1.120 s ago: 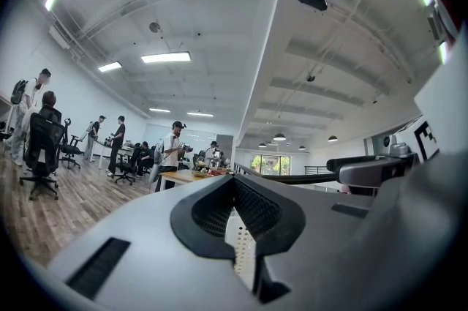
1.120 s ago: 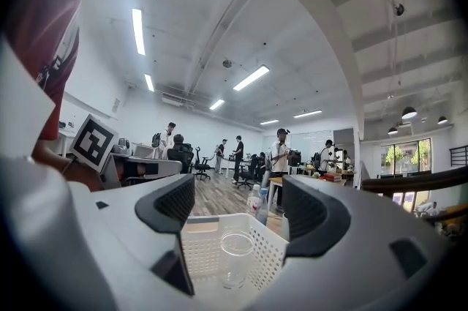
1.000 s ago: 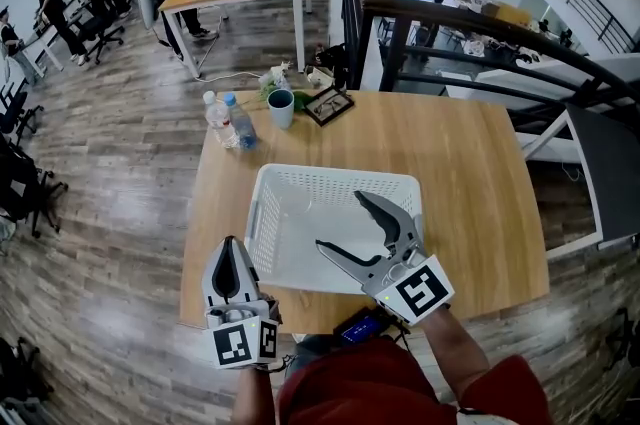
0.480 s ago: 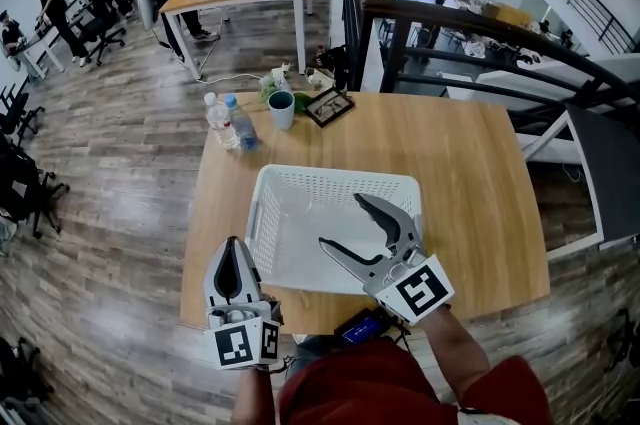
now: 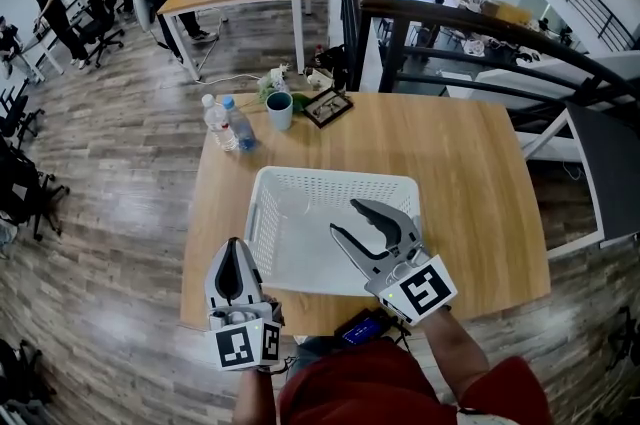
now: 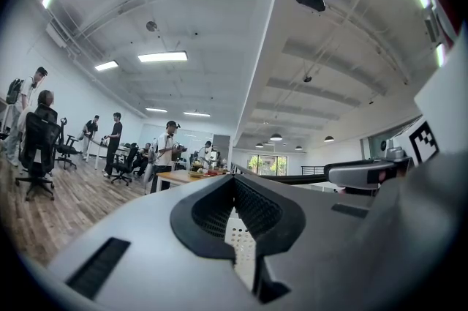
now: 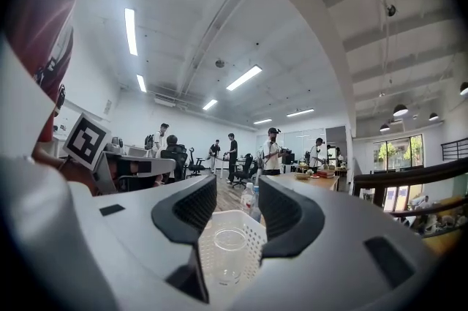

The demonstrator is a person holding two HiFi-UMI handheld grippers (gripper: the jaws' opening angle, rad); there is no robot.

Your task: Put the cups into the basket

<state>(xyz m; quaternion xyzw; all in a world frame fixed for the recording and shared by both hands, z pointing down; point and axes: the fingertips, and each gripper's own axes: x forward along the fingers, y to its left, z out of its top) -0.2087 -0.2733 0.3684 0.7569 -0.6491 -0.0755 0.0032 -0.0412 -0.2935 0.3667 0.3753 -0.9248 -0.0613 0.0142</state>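
Wooden worktop (image 5: pixel 470 183) carries a white basket (image 5: pixel 330 177) with a clear cup (image 5: pixel 290 203) in its far-left corner. Right gripper (image 5: pixel 342 217) hangs level over the basket, jaws half apart, just closing on nothing; the cup seems just ahead. Left gripper (image 5: pixel 233 248), jaws together, hovers at the near edge. Teal cup (image 5: pixel 280 109) and two bottles (image 5: pixel 238 123) stand beyond.

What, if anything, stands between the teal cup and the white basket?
Nothing visible: bare table separates the teal cup from the far rim of the basket; the two bottles stand beside it, not between.
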